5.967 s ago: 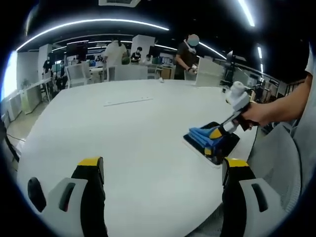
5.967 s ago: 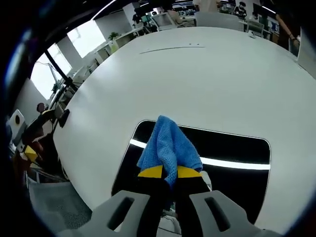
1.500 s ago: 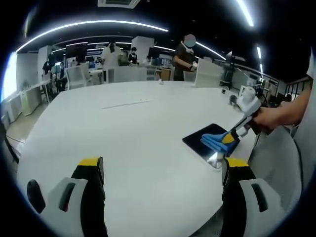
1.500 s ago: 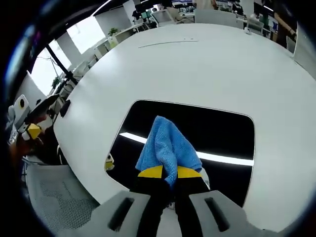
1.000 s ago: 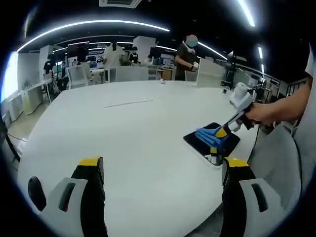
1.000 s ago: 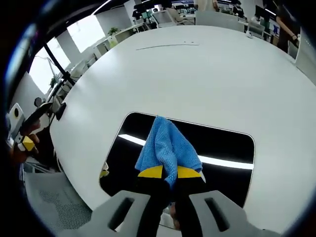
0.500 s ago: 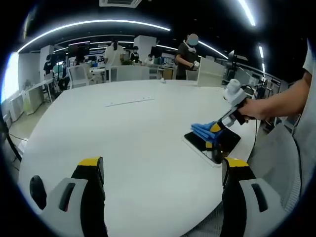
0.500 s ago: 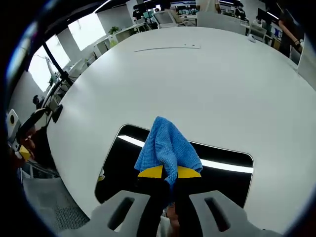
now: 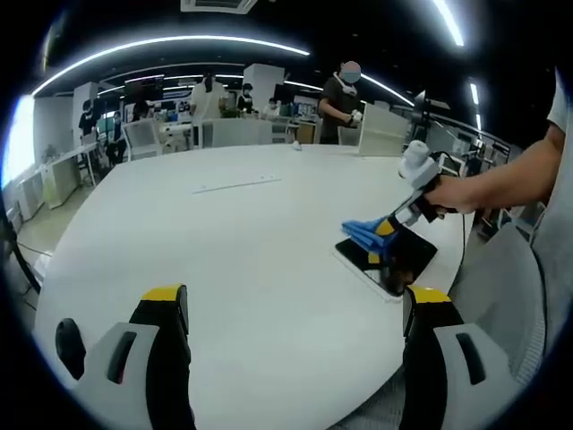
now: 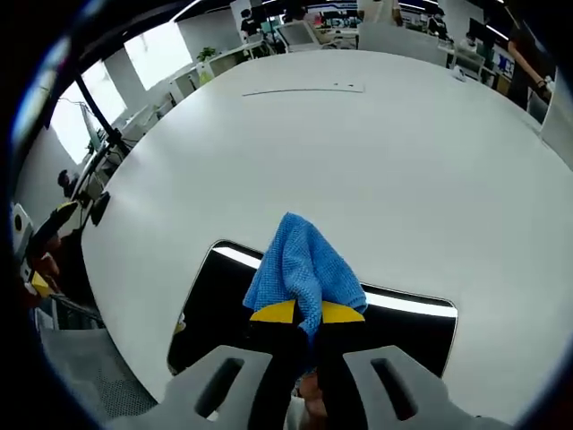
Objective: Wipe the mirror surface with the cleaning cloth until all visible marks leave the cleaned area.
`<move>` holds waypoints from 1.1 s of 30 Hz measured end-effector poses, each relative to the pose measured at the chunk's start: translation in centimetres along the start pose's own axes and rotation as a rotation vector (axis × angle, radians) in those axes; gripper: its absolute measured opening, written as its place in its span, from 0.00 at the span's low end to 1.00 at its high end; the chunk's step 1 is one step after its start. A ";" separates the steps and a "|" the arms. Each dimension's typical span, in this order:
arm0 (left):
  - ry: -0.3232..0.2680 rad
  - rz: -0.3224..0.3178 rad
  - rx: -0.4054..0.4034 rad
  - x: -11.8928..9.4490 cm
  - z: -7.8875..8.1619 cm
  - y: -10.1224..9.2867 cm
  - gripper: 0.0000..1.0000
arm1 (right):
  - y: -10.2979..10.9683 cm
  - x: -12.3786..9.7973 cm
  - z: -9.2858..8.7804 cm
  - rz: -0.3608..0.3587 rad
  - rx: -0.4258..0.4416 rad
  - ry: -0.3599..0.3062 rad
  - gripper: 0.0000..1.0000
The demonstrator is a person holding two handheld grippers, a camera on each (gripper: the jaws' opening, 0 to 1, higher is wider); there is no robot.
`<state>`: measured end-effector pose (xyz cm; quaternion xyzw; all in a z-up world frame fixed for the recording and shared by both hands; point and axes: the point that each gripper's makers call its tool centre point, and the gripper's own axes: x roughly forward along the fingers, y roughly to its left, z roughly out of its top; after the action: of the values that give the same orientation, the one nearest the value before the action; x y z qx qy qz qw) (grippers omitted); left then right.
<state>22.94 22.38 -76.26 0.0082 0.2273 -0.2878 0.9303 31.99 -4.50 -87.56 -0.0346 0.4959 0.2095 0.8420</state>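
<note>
Left claw [image 9: 291, 309] — mine, jaws spread wide, nothing between them, hanging over the near edge of the white table [image 9: 224, 242]. Idle item; best kept low and out of the wiping path.

Table — large, round-edged, bare around the work apart from a thin strip [image 9: 235, 185] lying far off toward the back.

Mirror [image 10: 403, 327] — dark flat panel lying on the table near its edge, rounded corners, a bright ceiling light reflected across it as a white line. In the left gripper view it sits to the right of centre [image 9: 398, 264], well apart from my left claw.

Cloth [image 10: 303, 264] — blue, bunched, pinched between the yellow-tipped jaws of my right claw [image 10: 307, 313], which are pressed tight on it. It covers the mirror's far edge and part of the table beyond.

Marks — none I can make out on the glass; the reflection hides much.

Handling note, my judgement: the cloth looks to be at the far limit of a stroke. Press flat, keep the cloth on the glass rather than the table, overlap each pass — and work out to the right-hand corners, which look least covered.
</note>
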 end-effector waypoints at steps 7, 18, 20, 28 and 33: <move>0.001 -0.002 0.004 0.0 0.4 -0.5 0.99 | -0.4 0.7 0.2 0.001 0.005 -0.001 0.02; -0.001 -0.004 0.005 0.0 0.3 -0.6 0.99 | -0.8 1.5 0.5 -0.006 -0.009 -0.007 0.02; 0.001 -0.003 0.004 0.0 0.2 -0.6 0.99 | -0.9 1.6 0.7 -0.008 -0.008 -0.009 0.02; -0.002 0.005 -0.003 -0.3 0.1 -0.4 0.99 | -0.5 0.9 0.8 -0.008 -0.003 -0.010 0.02; 0.001 0.004 -0.003 -0.1 -0.1 -0.3 0.99 | 0.0 0.2 0.9 -0.005 -0.001 -0.013 0.02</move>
<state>22.65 22.17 -76.22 0.0074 0.2281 -0.2858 0.9307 32.84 -4.20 -87.30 -0.0349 0.4904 0.2078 0.8457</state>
